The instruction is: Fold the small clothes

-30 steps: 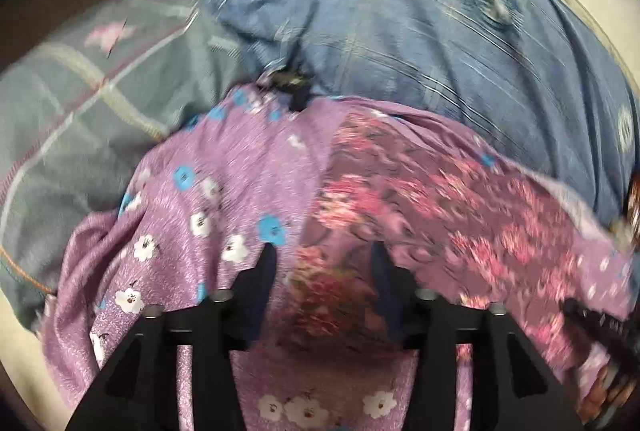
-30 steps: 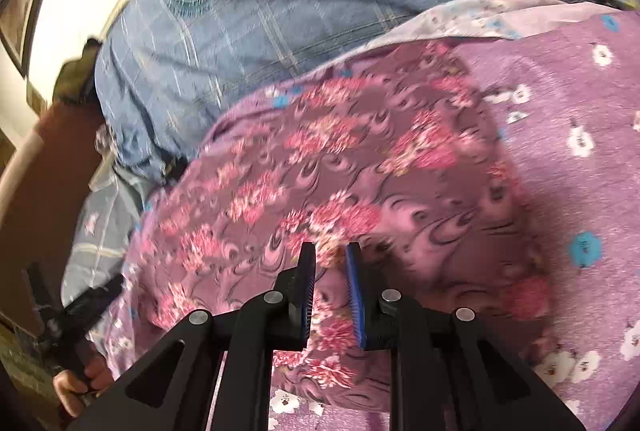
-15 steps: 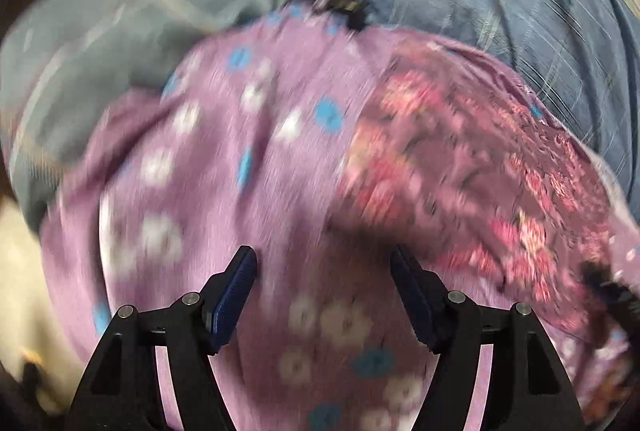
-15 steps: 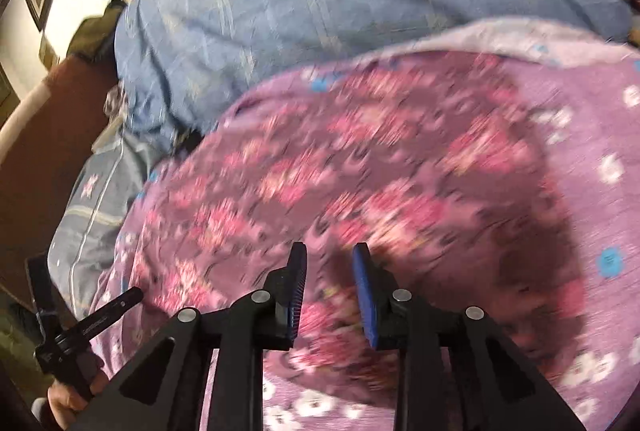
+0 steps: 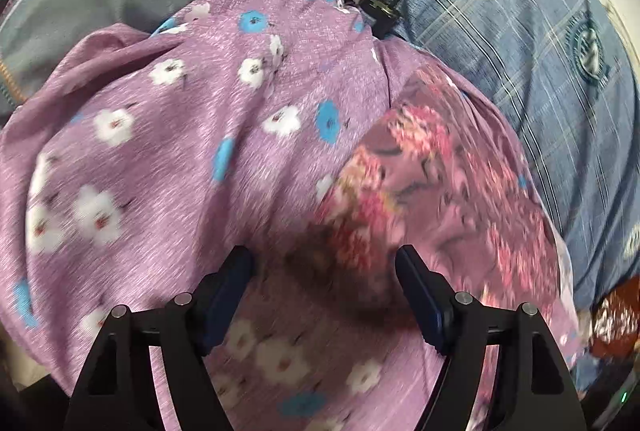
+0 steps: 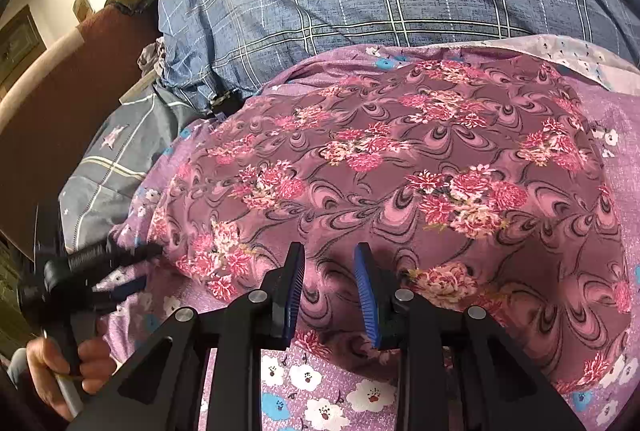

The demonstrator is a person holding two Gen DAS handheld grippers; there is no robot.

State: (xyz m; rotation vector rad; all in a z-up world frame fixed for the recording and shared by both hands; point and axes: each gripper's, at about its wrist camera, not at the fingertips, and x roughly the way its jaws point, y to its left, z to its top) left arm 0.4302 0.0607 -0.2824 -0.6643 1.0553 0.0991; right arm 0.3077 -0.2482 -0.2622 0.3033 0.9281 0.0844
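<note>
The rose-print cloth (image 6: 400,167) lies spread on a lilac daisy-print sheet (image 5: 180,135), just ahead of both tools. The left gripper (image 5: 324,263) stands wide apart, holding nothing; the right gripper (image 6: 328,263) is parted too, its 2 pads just above the near hem. The risk: pinching the sheet along with the hem, dragging both. Underneath is soft bedding, with a blue plaid cover (image 6: 360,3) behind, then a brown headboard (image 6: 60,119) and pale wall.
</note>
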